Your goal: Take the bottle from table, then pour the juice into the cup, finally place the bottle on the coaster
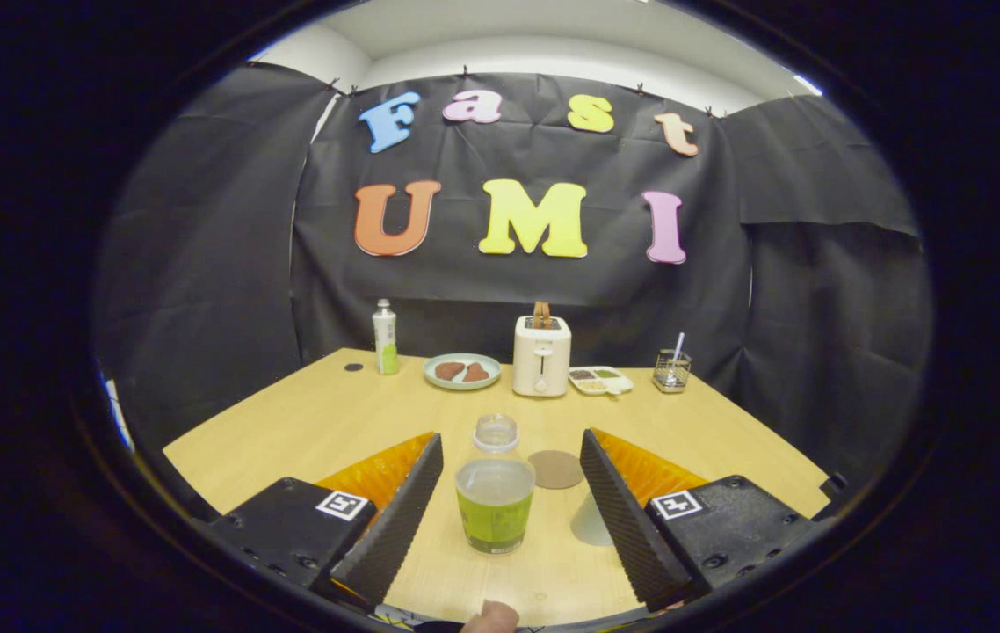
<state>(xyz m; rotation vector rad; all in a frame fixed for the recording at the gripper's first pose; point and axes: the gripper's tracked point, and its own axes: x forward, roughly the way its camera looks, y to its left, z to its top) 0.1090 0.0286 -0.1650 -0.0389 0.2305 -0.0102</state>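
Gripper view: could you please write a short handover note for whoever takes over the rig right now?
Claw: open, one finger on each side of the green-banded container, touching nothing.
Things: that container, most likely the bottle, stands on the table. A small clear cup stands just beyond it, and the coaster lies bare beside the cup.
Done: nothing, judging by the layout; the cup looks empty.
Left: grasp the bottle, pour into the cup, set the bottle on the coaster.

The gripper [500, 492] has 2 long fingers [399, 519] with ridged pads, orange side panels, black screwed blocks and 2 square marker tags.
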